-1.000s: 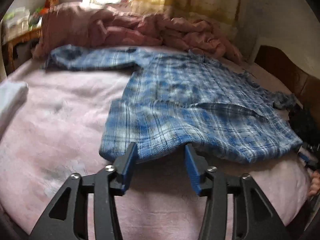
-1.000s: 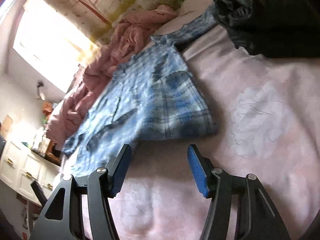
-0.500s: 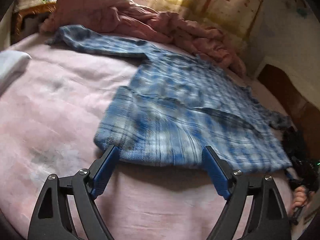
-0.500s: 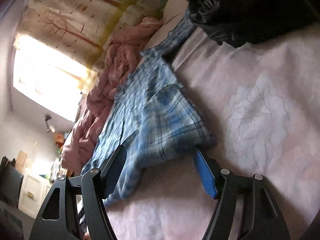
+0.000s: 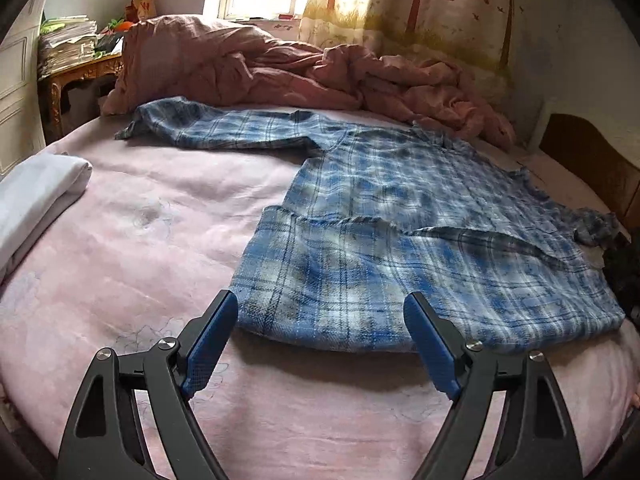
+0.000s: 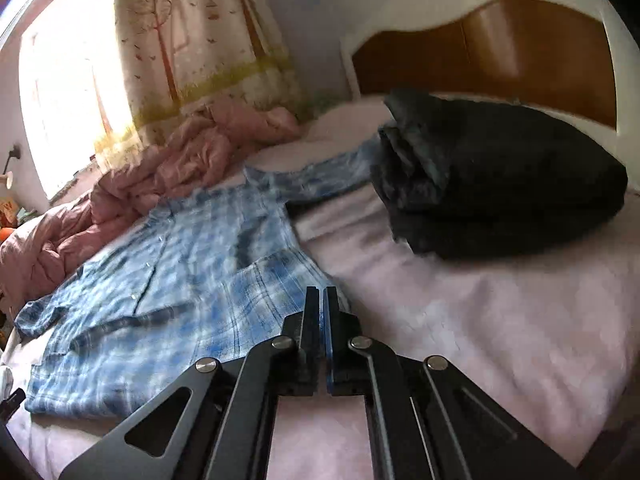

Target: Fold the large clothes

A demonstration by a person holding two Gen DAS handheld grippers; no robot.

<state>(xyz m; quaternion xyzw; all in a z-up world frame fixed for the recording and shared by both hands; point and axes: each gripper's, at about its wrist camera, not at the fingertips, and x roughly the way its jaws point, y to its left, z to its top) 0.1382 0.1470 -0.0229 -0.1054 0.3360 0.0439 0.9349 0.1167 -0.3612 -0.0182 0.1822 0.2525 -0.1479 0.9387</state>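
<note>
left tongs (image 5: 320,344) open, one plaid shirt (image 5: 420,248)

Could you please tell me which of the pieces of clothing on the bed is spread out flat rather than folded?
The blue checked shirt; the white cloth and the dark garment lie folded in bundles.

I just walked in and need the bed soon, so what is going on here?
A person holding a gripper in each hand is folding a blue plaid shirt spread on the pink bed sheet. The bottom hem is already turned up. The left gripper stands open at the shirt's near edge, gripping nothing. The right gripper is shut at the shirt's corner; whether it pinches cloth is unclear. A folded dark garment lies near the headboard.
</note>
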